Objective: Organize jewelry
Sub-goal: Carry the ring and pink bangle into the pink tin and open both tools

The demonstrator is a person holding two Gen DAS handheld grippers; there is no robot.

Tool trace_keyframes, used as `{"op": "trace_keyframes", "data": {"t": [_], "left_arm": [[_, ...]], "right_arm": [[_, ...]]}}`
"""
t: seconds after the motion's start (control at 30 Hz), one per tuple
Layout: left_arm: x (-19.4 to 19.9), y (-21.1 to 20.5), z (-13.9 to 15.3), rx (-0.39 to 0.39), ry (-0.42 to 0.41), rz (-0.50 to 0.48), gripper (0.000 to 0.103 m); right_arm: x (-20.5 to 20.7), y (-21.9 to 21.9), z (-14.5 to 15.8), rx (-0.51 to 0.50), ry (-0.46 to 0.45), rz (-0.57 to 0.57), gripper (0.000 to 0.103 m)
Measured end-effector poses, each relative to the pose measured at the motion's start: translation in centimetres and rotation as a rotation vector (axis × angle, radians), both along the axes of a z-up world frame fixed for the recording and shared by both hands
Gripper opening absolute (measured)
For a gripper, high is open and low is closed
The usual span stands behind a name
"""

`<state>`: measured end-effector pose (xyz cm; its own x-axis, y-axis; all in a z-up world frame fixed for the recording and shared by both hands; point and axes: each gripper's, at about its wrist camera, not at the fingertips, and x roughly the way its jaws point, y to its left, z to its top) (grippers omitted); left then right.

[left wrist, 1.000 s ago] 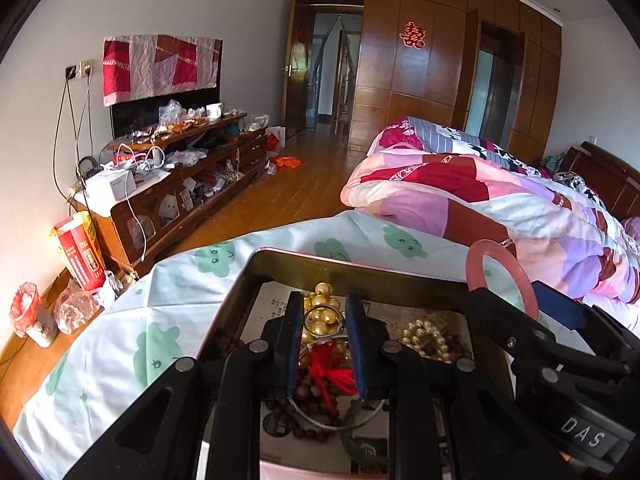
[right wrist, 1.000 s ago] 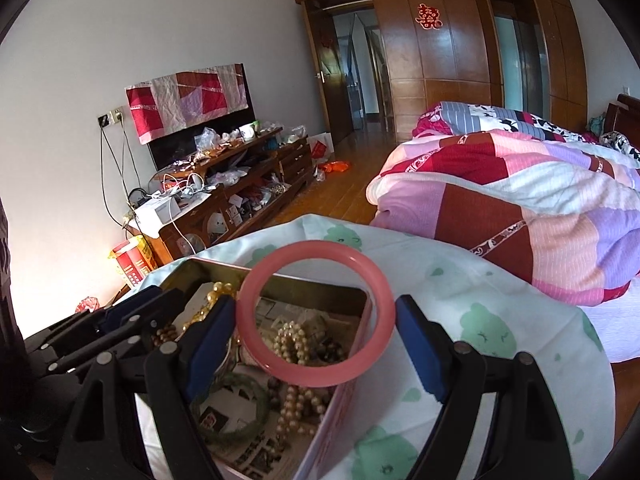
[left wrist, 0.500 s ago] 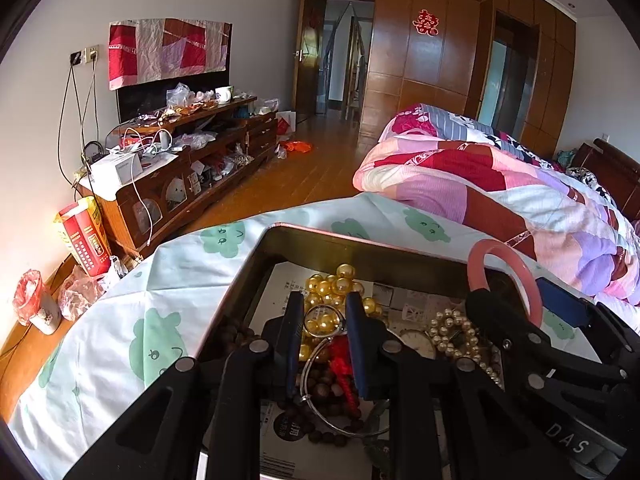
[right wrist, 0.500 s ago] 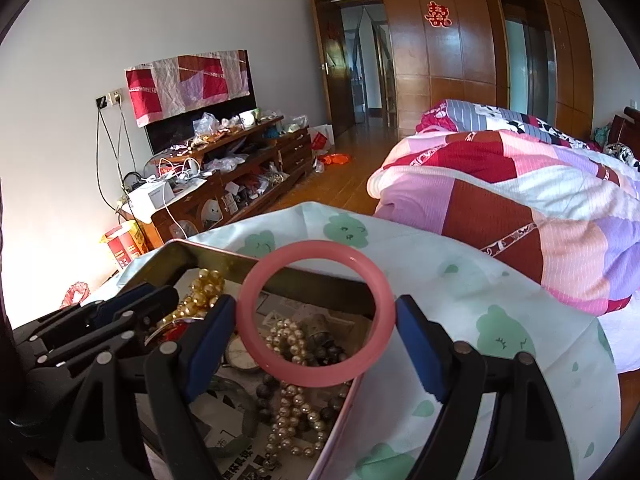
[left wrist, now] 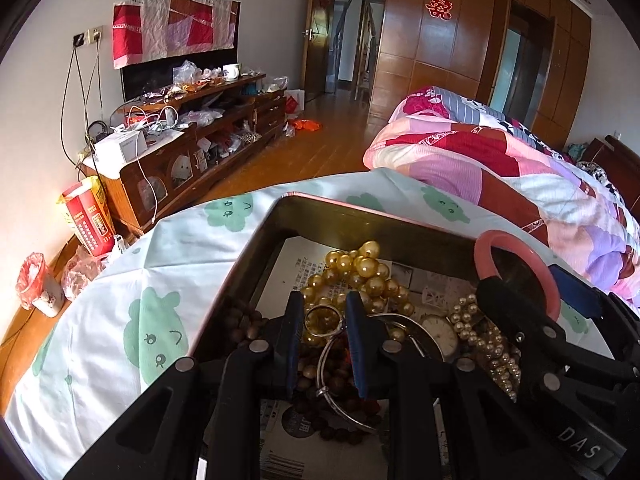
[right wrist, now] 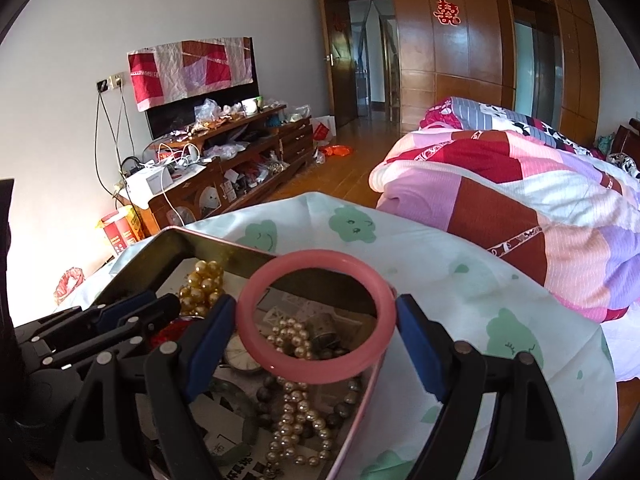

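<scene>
A metal tin point(left wrist: 340, 216) lined with newspaper holds jumbled jewelry: gold beads point(left wrist: 360, 268), dark wooden beads point(left wrist: 240, 324), a silver bangle point(left wrist: 332, 384), a watch face point(left wrist: 440, 332) and pearl strands point(right wrist: 296, 408). My left gripper point(left wrist: 323, 320) is shut on a small gold ring point(left wrist: 322, 320) above the tin. My right gripper point(right wrist: 316, 320) is shut on a pink bangle point(right wrist: 276, 280), held upright over the tin's right side; the bangle also shows in the left wrist view point(left wrist: 516, 244).
The tin point(right wrist: 224, 248) sits on a white cloth with green bears point(left wrist: 160, 328). A bed with a patchwork quilt point(right wrist: 520, 200) lies to the right. A cluttered TV cabinet point(left wrist: 192, 140) stands by the left wall, with wooden floor between.
Both grippers have tilted down and moved in over the tin, so more of its contents show. The gold ring and the pink bangle stay gripped.
</scene>
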<state>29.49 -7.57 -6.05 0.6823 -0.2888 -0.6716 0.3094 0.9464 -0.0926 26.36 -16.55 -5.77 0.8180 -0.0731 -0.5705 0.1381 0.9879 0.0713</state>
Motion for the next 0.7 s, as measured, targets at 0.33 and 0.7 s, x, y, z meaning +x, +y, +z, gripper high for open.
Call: {"op": "trace_keyframes", "data": {"t": [0.33, 0.7], "left_arm": [[-0.1, 0.1, -0.1, -0.014, 0.005, -0.012, 0.021], [-0.2, -0.2, -0.3, 0.011, 0.006, 0.007, 0.033]], "right_arm": [[-0.5, -1.4, -0.1, 0.131, -0.041, 0.059, 0.091], [-3.4, -2.4, 1.0, 0.156, -0.172, -0.094, 0.094]]}}
